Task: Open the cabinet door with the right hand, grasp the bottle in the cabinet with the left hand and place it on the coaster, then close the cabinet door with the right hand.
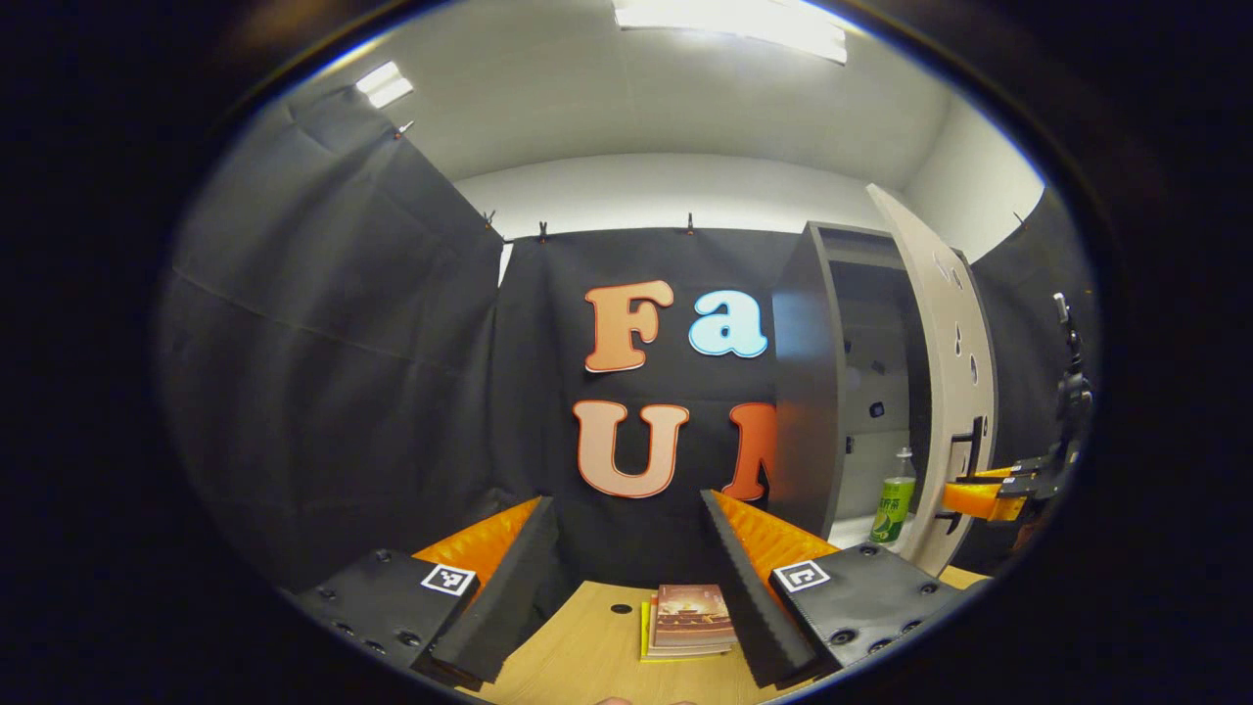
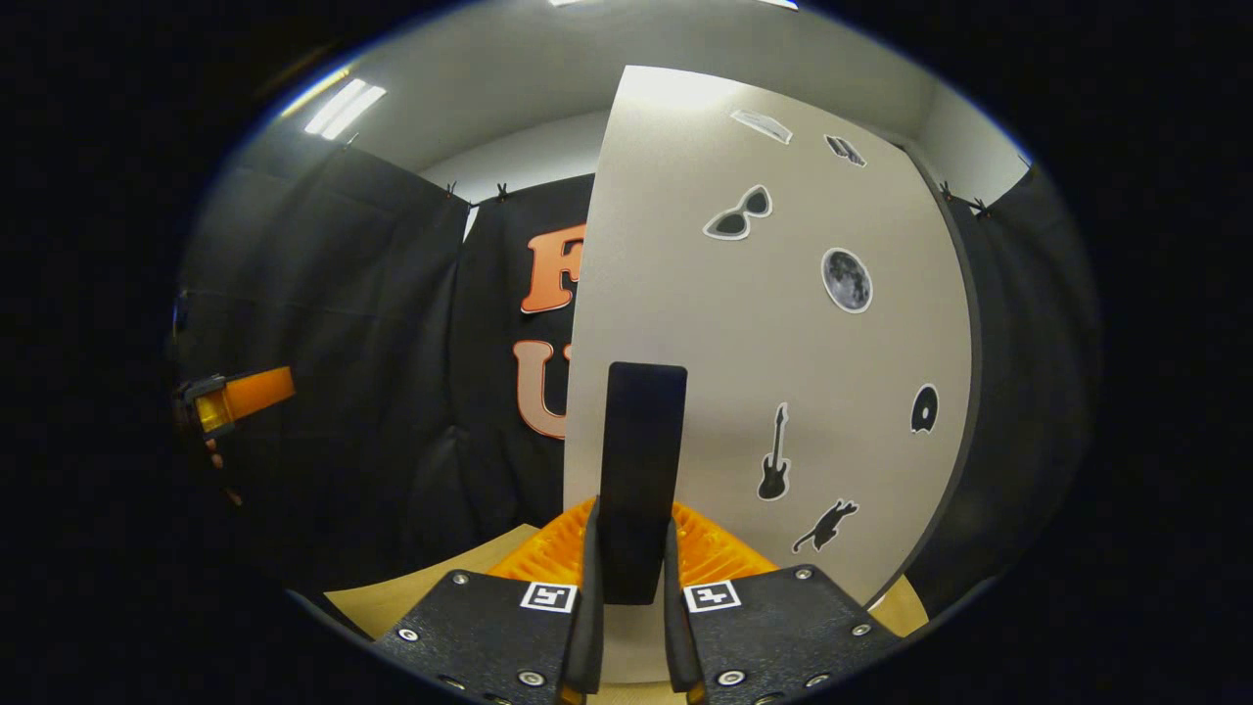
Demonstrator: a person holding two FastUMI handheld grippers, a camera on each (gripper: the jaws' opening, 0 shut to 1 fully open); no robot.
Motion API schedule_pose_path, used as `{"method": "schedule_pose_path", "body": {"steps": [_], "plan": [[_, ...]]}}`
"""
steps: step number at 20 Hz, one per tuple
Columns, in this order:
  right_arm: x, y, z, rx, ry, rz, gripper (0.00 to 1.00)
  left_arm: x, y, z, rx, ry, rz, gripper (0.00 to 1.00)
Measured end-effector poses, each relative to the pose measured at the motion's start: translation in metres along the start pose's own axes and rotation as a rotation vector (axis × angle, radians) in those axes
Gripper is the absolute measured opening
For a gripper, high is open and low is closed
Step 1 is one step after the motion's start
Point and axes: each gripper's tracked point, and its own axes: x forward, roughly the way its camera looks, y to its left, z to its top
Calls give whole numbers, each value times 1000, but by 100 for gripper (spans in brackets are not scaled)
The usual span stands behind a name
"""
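The cabinet door (image 2: 773,323) stands open, so the first step looks nearly done. The right gripper (image 2: 631,587) has its fingers closed on the dark door handle (image 2: 641,470). Inside the cabinet (image 1: 842,392) the green bottle (image 1: 893,501) stands upright on the bottom shelf, not yet taken. The left gripper (image 1: 626,548) hovers above the tabletop (image 1: 587,646) with its fingers spread wide and empty, well apart from the bottle. A small stack of books (image 1: 690,622) lies below it. Grasping, placing and closing are left.
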Motion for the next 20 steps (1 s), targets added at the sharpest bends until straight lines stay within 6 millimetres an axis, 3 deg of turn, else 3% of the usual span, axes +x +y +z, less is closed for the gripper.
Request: {"method": "schedule_pose_path", "body": {"steps": [1, 6, 10, 13, 15, 17, 20], "plan": [[-4, -1, 0, -3, -7, 8, 26, 3, -6, -2, -2, 6, -10, 93], [-68, -21, 0, 1, -59, 35, 26, 15, -35, -9, -12, 3, -56, 96], [-108, -39, 1, 7, -96, 34, 26, 27, -69, -22, -14, 22, -113, 93], [-140, -59, 2, -3, -128, 7, 26, 37, -95, -31, -14, 33, -155, 96], [-158, -72, 2, -28, -155, 11, 25, 44, -118, -38, -1, 42, -190, 96], [-161, -74, 2, -17, -178, 47, 25, 50, -144, -48, 6, 60, -229, 95], [-181, -95, 0, 22, -178, 73, 25, 53, -183, -61, -1, 81, -286, 95]]}}
